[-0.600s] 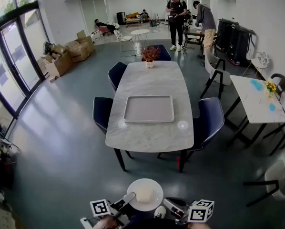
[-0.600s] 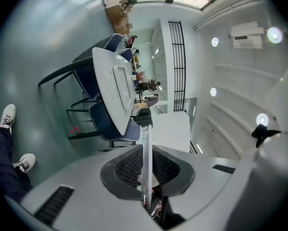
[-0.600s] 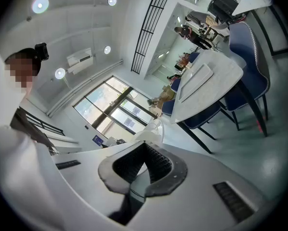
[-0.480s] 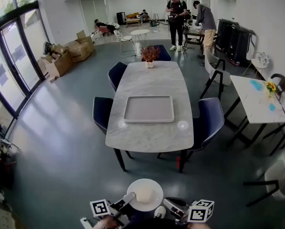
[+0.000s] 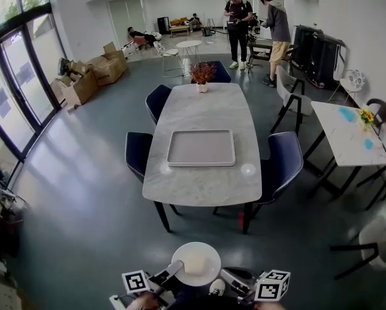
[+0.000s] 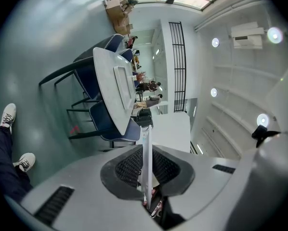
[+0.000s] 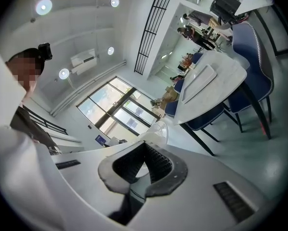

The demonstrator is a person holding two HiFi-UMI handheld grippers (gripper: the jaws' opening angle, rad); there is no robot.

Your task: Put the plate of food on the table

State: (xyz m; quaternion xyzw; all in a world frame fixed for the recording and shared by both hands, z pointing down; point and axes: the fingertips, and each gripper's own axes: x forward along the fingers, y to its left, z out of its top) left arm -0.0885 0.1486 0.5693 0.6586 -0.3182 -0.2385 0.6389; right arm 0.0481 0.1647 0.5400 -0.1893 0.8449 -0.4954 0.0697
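Grey floor (image 5: 83,192) fills most of the head view. The long marble table (image 5: 199,108) sits mid-room, lengthwise away from the camera, with blue chairs (image 5: 285,160) on both sides. A white side table (image 5: 345,134) stands to the right and cardboard boxes (image 5: 93,73) are stacked by the windows on the left. Two people (image 5: 238,18) stand at the far end of the room. An empty grey tray (image 5: 201,148) lies on the near half of the table, and a small plant (image 5: 203,75) stands at its far end. The plate (image 5: 196,246) is not on the table: it's carried over the floor at the bottom of the head view, close to the person's body and well apart from the table's near edge. It sits about level, with the food (image 5: 196,263), a pale lump, in the middle. The left gripper (image 5: 169,274) has the plate's lower-left rim. In the left gripper view the plate shows edge-on as a thin white strip, with the pads (image 6: 127,167) pinching it from both sides. The right gripper (image 5: 228,278) is on the lower-right rim. In the right gripper view its pads (image 7: 158,160) converge at the tips and clamp the white rim there. Both grippers point roughly level toward the table.
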